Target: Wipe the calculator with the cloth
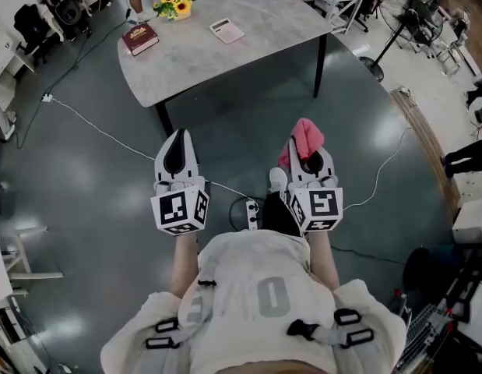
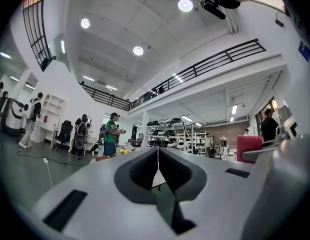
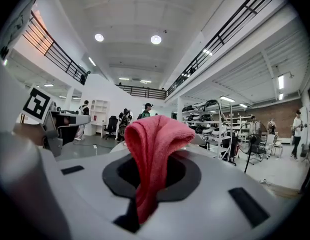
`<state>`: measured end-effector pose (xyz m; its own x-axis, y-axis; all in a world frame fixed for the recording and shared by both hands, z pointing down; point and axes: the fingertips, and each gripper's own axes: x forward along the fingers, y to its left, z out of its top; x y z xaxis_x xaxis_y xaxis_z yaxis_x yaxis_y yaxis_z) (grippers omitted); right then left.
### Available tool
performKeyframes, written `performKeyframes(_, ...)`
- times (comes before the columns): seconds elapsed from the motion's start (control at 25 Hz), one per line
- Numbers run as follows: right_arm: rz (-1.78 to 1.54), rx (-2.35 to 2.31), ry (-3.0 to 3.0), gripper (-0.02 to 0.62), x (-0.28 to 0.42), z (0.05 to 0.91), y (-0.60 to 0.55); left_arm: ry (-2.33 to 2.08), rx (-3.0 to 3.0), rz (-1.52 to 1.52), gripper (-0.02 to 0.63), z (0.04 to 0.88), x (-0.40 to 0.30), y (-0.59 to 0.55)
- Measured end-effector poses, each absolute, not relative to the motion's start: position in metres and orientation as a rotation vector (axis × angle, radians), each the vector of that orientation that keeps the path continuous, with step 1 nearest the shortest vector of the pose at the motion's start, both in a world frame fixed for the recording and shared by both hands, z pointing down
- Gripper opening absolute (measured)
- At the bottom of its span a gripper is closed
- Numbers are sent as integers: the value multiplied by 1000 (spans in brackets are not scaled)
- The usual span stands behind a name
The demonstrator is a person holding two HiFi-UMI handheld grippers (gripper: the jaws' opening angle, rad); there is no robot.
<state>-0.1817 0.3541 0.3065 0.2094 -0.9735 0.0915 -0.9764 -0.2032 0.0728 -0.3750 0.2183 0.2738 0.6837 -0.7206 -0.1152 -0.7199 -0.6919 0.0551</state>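
**Tongs low in frame, calculator far up on the worktop**

Left tongs (image 1: 177,140) are clenched on nothing. Right tongs (image 1: 307,159) grasp the pink cloth (image 1: 304,135), whose loose fold stands up above the tips. Both sit low in the frame over the dark floor, well apart from the worktop (image 1: 272,33) at upper centre. The calculator (image 1: 226,30) lies near the worktop's middle, to the right of a red book (image 1: 140,38).

We judge the step in hand to be bringing the cloth to the calculator. To do it well, we should:

- Come in over the near edge of the worktop.
- Lower the right tongs so that the soft fold, not the hard tips, meets the keys.
- Keep the grip firm, since only a narrow tail of cloth is pinched.
- Rest the shut left tongs against the calculator's edge, as it looks light and may slide on the smooth top.
- Wipe in short strokes.
- Mind the white cable (image 1: 93,127) on the floor at the left.
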Motion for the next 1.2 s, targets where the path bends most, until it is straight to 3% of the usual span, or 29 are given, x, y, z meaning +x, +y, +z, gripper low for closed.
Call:
performKeyframes(0.4, -12, 2311, -1971, 57, -112, 345, 286, -1319, 2832, -185, 25, 329, -313, 163)
performKeyframes(1.2, 117, 2173, -2135, 57, 128, 326, 29, -1476, 2825, -116, 25, 285, -72, -67)
